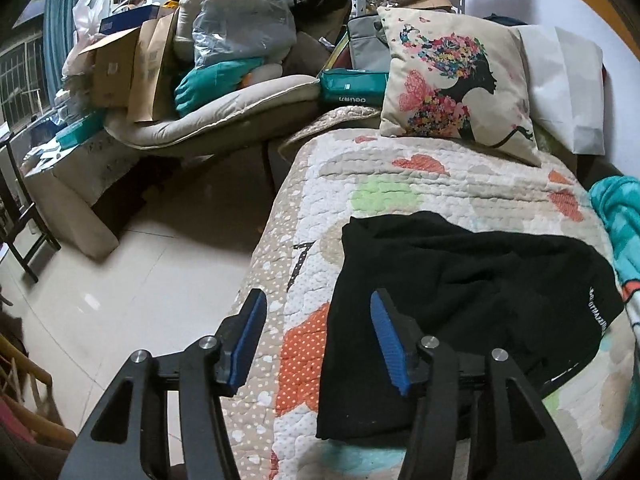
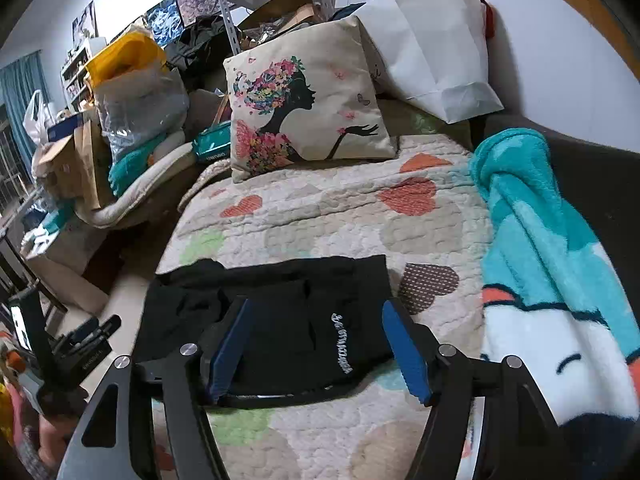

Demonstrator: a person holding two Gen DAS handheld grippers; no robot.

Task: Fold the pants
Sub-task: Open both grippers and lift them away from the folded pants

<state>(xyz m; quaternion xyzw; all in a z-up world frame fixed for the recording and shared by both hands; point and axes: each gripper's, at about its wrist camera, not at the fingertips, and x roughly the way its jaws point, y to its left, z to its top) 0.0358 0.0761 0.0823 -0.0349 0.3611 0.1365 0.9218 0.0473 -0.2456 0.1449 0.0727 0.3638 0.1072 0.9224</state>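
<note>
The black pants lie folded in a compact bundle on the heart-patterned quilt of the bed. They also show in the right wrist view, with white lettering on top. My left gripper is open and empty, hovering over the pants' left edge and the quilt. My right gripper is open and empty, its jaws wide apart above the near side of the pants.
A flower-print pillow and a white paper bag stand at the head of the bed. A teal blanket lies along the right side. Boxes and bags are piled on a chair at the left, above tiled floor.
</note>
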